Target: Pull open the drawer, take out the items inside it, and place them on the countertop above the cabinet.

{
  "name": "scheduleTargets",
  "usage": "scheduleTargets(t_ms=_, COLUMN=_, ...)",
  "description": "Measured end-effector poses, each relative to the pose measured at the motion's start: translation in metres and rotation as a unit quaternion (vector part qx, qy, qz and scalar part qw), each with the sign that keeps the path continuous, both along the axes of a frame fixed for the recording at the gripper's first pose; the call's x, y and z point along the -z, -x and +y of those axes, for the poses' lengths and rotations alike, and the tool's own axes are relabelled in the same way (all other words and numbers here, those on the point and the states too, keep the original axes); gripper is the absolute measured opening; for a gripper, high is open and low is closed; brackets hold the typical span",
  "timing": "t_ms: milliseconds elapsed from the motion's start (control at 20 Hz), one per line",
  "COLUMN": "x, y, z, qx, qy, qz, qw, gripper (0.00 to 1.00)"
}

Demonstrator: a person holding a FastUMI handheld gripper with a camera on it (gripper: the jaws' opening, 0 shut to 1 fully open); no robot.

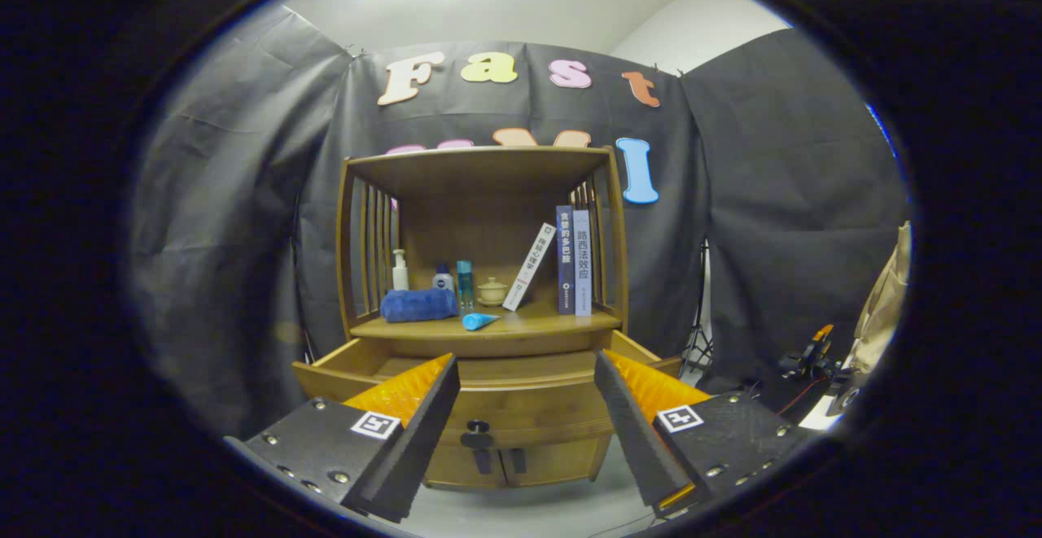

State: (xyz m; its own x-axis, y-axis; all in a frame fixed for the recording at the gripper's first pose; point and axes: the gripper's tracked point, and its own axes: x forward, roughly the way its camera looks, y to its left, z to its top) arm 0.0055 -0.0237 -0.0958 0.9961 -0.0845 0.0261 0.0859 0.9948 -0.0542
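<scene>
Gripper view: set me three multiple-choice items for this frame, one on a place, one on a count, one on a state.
1. Where does the blue tube lie?
A. on the countertop, ahead of the folded blue towel
B. on top of the cabinet
C. on the floor

2. How many books are on the countertop?
A. one
B. three
C. five

3. What state is the drawer in?
A. shut
B. pulled open
C. taken out

Key:
1 A, it lies at the countertop's front edge.
2 B, two stand upright and one leans.
3 B, it juts out under the countertop, beyond the open, empty gripper.
</scene>
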Motion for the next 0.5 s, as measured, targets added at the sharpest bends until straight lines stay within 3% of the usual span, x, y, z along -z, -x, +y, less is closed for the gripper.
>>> scheduleTargets(t_ms=500, x=0.068, y=-0.039, z=0.014, qx=-0.031, qy=-0.002, qz=0.032, qw=0.999, gripper=0.99)
